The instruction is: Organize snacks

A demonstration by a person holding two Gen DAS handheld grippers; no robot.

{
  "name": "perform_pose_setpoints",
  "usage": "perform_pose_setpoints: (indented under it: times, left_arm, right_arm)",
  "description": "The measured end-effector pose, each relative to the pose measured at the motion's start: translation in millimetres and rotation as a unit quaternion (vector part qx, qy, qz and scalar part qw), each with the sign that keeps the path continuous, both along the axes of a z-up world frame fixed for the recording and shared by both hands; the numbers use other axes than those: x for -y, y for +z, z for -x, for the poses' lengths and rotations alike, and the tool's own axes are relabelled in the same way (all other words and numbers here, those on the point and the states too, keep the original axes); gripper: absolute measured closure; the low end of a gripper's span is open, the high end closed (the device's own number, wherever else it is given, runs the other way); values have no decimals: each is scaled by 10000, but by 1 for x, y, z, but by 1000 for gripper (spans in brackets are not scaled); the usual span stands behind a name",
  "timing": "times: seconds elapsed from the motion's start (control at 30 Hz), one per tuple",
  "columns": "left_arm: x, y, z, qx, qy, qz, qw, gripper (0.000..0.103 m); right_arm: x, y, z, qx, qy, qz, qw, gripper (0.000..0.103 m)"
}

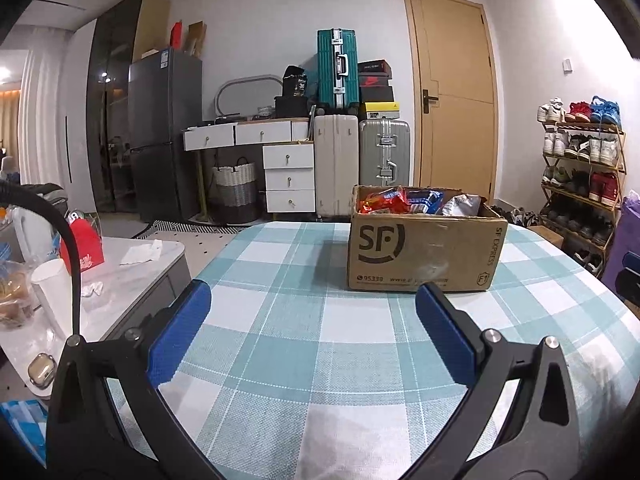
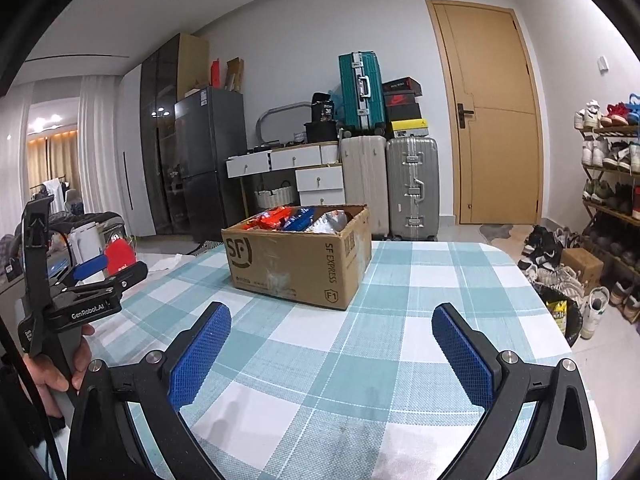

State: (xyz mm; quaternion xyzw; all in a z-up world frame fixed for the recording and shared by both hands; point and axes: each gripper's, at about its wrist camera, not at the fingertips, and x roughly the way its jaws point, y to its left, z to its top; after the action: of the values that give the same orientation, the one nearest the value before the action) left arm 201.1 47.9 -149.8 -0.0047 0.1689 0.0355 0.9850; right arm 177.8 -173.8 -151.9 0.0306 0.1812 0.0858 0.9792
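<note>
Snack packets (image 1: 404, 200) all sit packed in the cardboard box (image 1: 424, 252) near the counter's (image 1: 300, 340) far edge, none loose on the checked cloth, both grippers, left (image 1: 312, 320) and right (image 2: 332, 344), hovering with fingers spread wide and empty, so sorting looks either finished or pending.

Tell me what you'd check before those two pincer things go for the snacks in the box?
1. Left gripper jaws open, nothing held: ok.
2. Right gripper jaws open, nothing held: ok.
3. Brown cardboard SF Express box upright on the table, top open: ok.
4. Orange, blue and silver snack packets visible inside the box: ok.
5. Bare stretch of teal-and-white checked tablecloth between grippers and box: ok.
6. How many packets lie deeper in the box: cannot tell.
</note>
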Motion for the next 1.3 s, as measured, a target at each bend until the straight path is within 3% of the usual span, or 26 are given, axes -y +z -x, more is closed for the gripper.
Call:
perform_pose_setpoints:
  times: [0.23,1.3]
  left_arm:
    - [1,1,5,27,13,-9,10000,1]
    - [0,1,7,42,73,0,10000,1]
  right_arm:
    - [11,1,4,25,-60,-158,9999,0]
    - [13,-3,5,20,-8,-25,10000,0]
